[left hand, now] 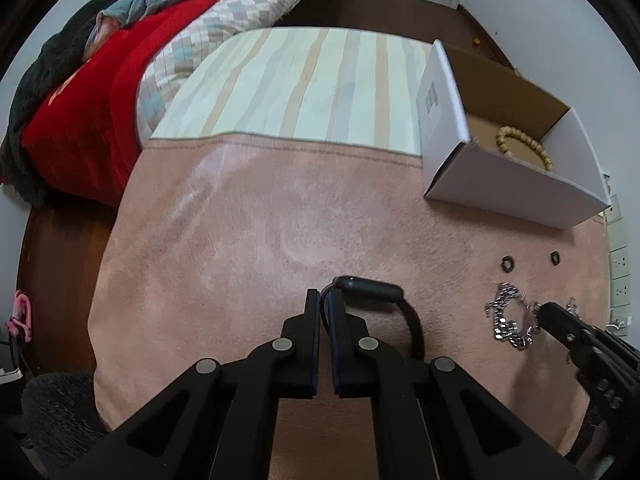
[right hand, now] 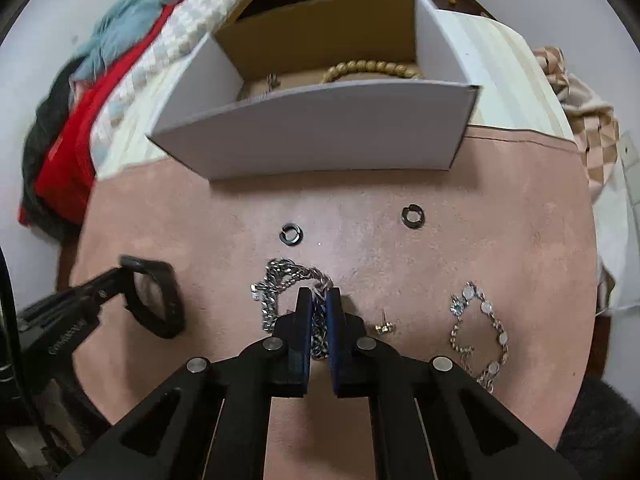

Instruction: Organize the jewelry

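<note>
Gripping now: both claws are pinching a piece of jewelry on the pink cloth (right hand: 400, 272).
Left gripper (left hand: 327, 300): its jaws are pressed together on the strap of the black watch (left hand: 376, 292), close to where the strap meets the body.
Right gripper (right hand: 319, 300): its jaws are closed on the silver chain (right hand: 280, 280), on the part of the loop nearest to the camera.
Place of the chain: it lies on the cloth, in front of the white box (right hand: 320, 128), with two dark rings (right hand: 292, 235) between it and the box.
Place of the watch: on the cloth, to the left of the chain and apart from it.
How the chain will handle: I judge it heavy for its size and fully limp, so the free part will hang and swing. The links look smooth and may slip; a hold across several links seems safer.
How the watch will handle: the band looks flexible and rather grippy, and the body will pull downward. A hold on the strap avoids the glass.
Already in the box: a beaded bracelet (right hand: 372, 70).
Still on the cloth: a thin disc bracelet (right hand: 480, 332) and a small gold earring (right hand: 385, 326), both light and delicate.
</note>
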### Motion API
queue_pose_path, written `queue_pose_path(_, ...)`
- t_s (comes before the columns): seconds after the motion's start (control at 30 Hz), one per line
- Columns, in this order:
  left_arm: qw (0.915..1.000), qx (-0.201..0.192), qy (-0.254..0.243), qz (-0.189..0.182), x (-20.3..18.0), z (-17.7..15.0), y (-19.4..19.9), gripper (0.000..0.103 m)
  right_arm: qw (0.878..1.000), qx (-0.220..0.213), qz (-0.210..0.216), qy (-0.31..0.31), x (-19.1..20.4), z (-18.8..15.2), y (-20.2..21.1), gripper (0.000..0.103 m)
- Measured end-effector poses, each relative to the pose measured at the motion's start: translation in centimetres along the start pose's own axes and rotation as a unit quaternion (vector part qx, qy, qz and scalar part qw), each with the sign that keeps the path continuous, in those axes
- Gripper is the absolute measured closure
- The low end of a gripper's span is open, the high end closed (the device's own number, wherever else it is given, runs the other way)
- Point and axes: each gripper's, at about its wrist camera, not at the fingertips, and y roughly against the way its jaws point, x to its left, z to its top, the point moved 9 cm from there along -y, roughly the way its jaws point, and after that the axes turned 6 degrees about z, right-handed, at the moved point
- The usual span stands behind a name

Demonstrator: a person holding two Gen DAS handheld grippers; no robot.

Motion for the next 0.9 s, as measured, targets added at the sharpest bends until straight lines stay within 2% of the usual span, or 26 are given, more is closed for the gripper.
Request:
queue_pose_path(0.17,0.9996,-0.022,-0.011,-0.015,-0.8,1.0,2.4,0.102,0.999,-0.038,0.034,-0.001,1.4,0.4,4.5,0.101)
queue_pose_path(0.47,0.9954,-0.067,-0.018,-0.066,-2.9,3.8,8.5,0.102,0.994,-0.094,0.06,0.02,3.7,3.5,11.3,0.101)
queue_pose_path(0.57,0.9932,-0.06,-0.01,-0.099,-3.2,4.8,9.6,0.1,0.991,-0.114,0.069,0.026,4.7,5.2,13.4,0.101)
queue_pose_path(0.67,0.9933,-0.043,0.011,-0.107,-2.3,4.8,9.0,0.096,0.988,-0.13,0.073,0.033,5.2,6.7,15.1,0.101)
queue_pose_path(0.73,0.9942,-0.018,0.021,-0.104,-1.6,4.1,7.3,0.088,0.988,-0.133,0.071,0.037,5.2,7.1,15.3,0.101)
queue_pose_path(0.77,0.9944,-0.006,0.026,-0.102,-1.4,3.5,6.5,0.074,0.988,-0.132,0.07,0.036,5.2,7.2,15.0,0.101)
queue_pose_path(0.8,0.9946,0.006,0.032,-0.098,-1.1,2.9,5.5,0.055,0.988,-0.131,0.069,0.036,5.0,7.2,15.0,0.101)
queue_pose_path(0.83,0.9945,0.018,0.039,-0.095,-0.7,2.3,4.4,0.05,0.989,-0.128,0.067,0.033,4.7,7.1,14.6,0.101)
queue_pose_path(0.9,0.9943,0.037,0.048,-0.087,-0.1,1.1,2.6,0.049,0.99,-0.123,0.066,0.025,4.2,6.7,13.7,0.101)
